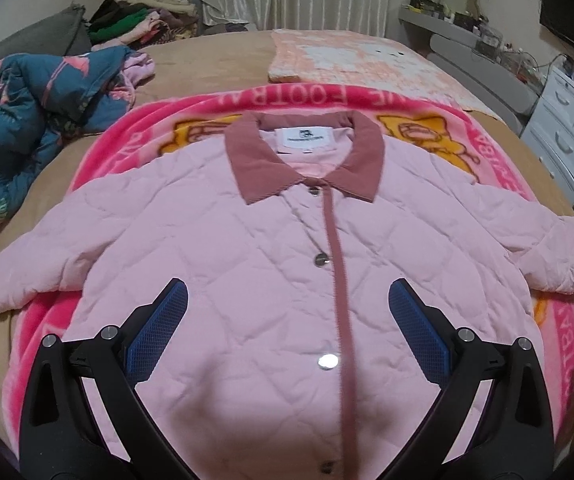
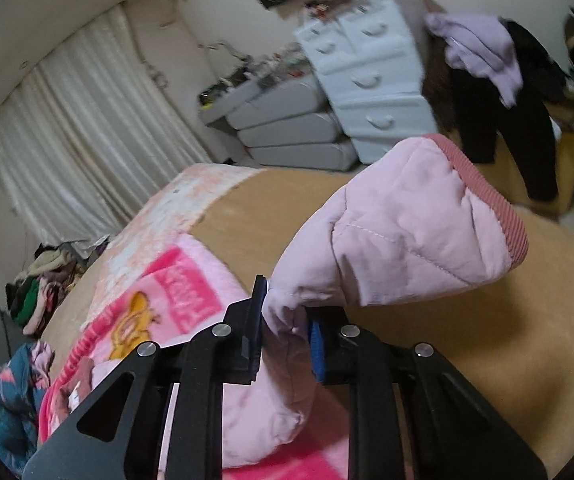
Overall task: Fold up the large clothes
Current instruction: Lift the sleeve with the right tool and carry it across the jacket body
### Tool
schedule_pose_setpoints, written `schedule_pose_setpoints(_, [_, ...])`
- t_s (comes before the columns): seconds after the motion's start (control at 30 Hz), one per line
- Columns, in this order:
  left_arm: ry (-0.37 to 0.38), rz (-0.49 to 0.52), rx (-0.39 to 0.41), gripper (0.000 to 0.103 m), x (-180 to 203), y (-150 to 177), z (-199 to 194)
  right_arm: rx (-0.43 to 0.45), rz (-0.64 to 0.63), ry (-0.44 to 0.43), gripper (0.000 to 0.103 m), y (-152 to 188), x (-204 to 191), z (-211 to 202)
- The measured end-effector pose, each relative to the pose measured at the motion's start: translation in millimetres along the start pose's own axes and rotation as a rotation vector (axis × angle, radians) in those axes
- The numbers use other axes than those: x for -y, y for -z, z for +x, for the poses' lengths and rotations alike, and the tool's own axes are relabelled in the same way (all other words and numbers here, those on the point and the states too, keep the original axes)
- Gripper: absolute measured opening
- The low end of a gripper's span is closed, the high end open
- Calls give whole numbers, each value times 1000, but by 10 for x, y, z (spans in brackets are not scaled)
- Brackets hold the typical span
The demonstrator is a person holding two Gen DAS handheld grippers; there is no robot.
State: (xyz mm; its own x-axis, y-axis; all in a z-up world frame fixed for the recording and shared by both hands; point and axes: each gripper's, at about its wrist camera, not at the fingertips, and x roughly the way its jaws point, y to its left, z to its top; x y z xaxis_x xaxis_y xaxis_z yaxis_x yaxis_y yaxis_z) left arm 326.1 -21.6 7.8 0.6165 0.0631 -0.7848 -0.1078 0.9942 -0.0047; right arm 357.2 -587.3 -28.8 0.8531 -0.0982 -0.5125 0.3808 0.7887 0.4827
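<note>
The pink jacket (image 1: 271, 248) lies buttoned, front up, on the pink blanket (image 1: 499, 152) over the bed. The right tool (image 2: 285, 320) pinches its sleeve (image 2: 407, 232), lifted beside the jacket's body. The left tool (image 1: 287, 320) gapes empty above the jacket's front.

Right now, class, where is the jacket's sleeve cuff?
In the right wrist view, the sleeve cuff hangs upper right, just beyond the right claw pinching that sleeve.

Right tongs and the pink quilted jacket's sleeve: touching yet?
Touching. The right wrist view shows the right tongs shut on the pink quilted jacket's sleeve, fabric bunched between both blue pads, cuff end hanging beyond them.
</note>
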Motion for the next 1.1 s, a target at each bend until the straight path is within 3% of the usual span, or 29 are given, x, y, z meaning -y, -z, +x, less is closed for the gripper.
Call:
schedule_pose_setpoints(0.6, [0, -81, 83, 94, -716, -175, -240, 41, -225, -192, 16, -104, -1415, -374])
schedule_pose_setpoints(0.87, [-73, -122, 189, 94, -921, -188, -336, 52, -291, -249, 16, -21, -1983, -548])
schedule_pose_setpoints(1.1, [0, -91, 180, 94, -958, -161, -238, 63, -354, -269, 16, 128, -2424, -687])
